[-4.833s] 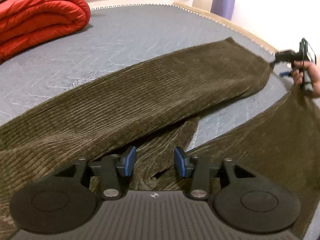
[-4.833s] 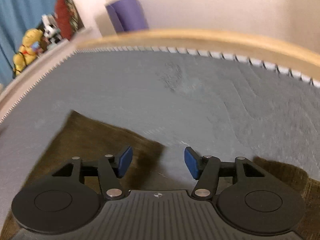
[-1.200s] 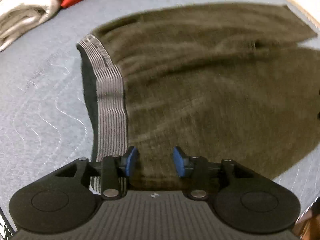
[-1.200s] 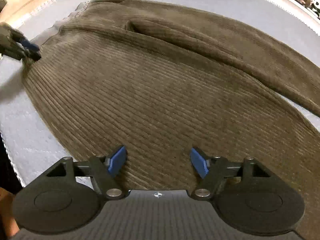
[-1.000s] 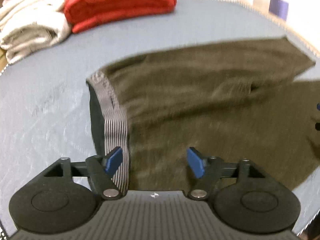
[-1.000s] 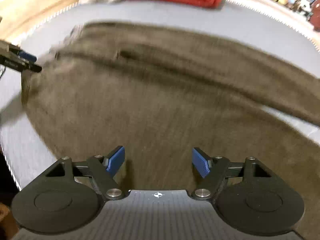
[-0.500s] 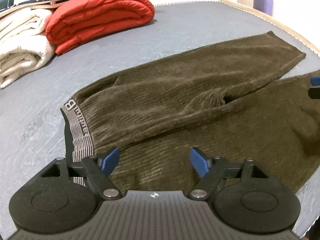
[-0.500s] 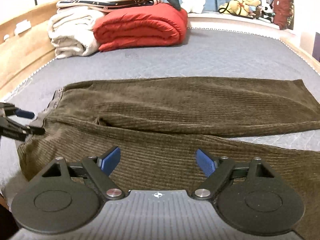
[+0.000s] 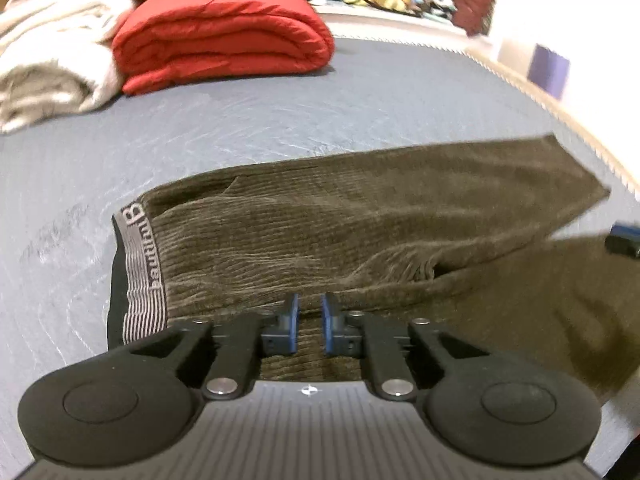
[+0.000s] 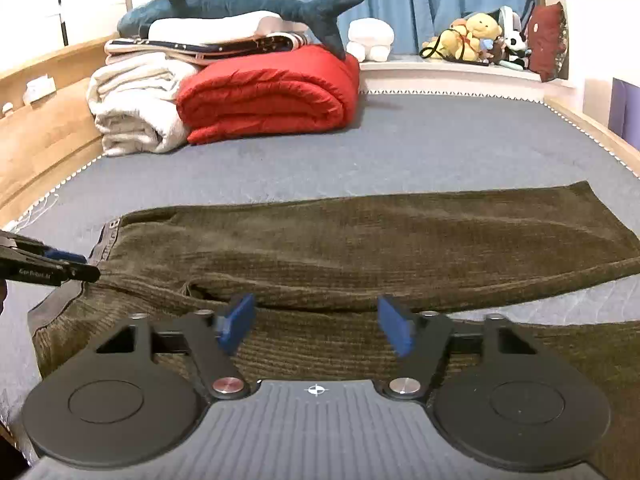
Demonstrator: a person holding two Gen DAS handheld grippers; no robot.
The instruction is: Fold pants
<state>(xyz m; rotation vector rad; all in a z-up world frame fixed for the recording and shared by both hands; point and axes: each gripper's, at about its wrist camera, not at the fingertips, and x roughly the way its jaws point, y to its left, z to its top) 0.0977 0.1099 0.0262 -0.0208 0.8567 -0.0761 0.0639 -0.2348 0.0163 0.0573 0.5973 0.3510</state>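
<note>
Brown corduroy pants (image 9: pixel 360 224) lie spread across the grey mattress (image 9: pixel 240 132), the grey striped waistband (image 9: pixel 140 276) at the left and both legs running right. My left gripper (image 9: pixel 308 320) is shut on the fabric of the near leg just beside the waistband. In the right wrist view the left gripper (image 10: pixel 52 270) shows at the waist edge of the pants (image 10: pixel 400 240). My right gripper (image 10: pixel 316 326) hovers over the near leg close to the crotch. Its jaws are closing, the blue pads still apart and not pressing on the cloth. Its tip (image 9: pixel 624 240) shows at the right edge.
A folded red quilt (image 10: pixel 268 96) and pale blankets (image 10: pixel 132 108) are stacked at the far left of the mattress, with a plush shark (image 10: pixel 240 4) on top. Stuffed toys (image 10: pixel 480 36) line the ledge behind. A wooden bed frame (image 10: pixel 40 140) borders the left side.
The left jaws went from wide open to shut at the waist end. The right jaws have narrowed. Both cameras have lifted, so more of the far bed shows.
</note>
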